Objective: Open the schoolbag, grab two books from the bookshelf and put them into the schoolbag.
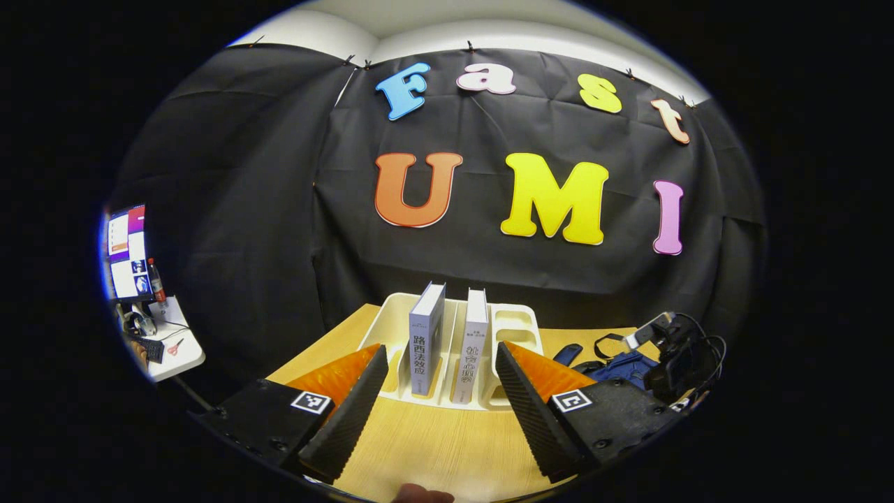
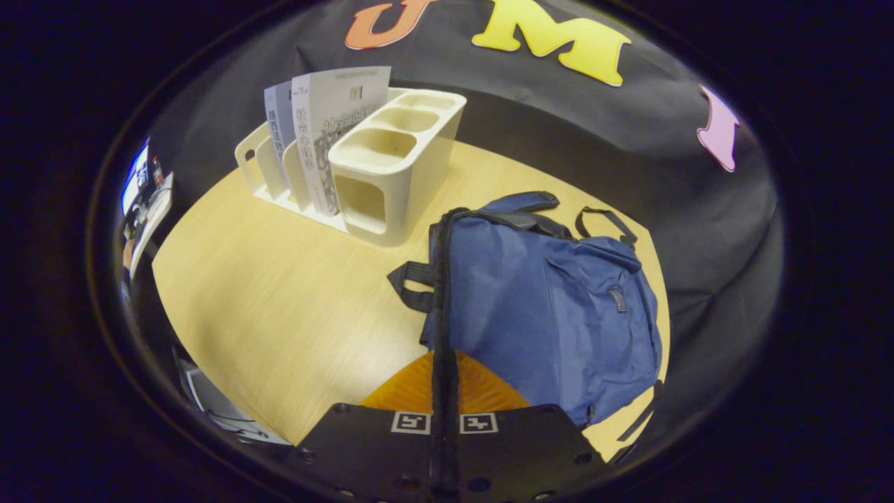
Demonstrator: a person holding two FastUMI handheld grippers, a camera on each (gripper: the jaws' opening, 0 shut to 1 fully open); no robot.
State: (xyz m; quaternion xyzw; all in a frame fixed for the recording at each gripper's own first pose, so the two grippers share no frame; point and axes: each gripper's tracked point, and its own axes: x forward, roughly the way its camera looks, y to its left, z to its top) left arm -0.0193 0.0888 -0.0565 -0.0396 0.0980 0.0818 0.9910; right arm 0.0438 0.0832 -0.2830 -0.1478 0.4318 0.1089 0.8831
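Left gripper [image 1: 441, 381] wide open, holding nothing, aimed at two books [image 1: 447, 342] standing upright, spines toward it, in the rack [image 1: 517, 328] dead ahead, just beyond the tips. Right gripper [image 2: 441, 349] closed, fingers together, nothing visibly gripped; bag [image 2: 552, 307] lies just ahead-right, looks zipped.

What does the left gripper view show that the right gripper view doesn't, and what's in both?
Left gripper view: the left gripper, fingers spread open toward the books, and the right gripper farther off, by the bag.

Right gripper view: the right gripper's own fingers closed together, and the whole blue bag lying on the table, straps included.

Both: the white shelf, two upright books in it, the wooden table and the bag.
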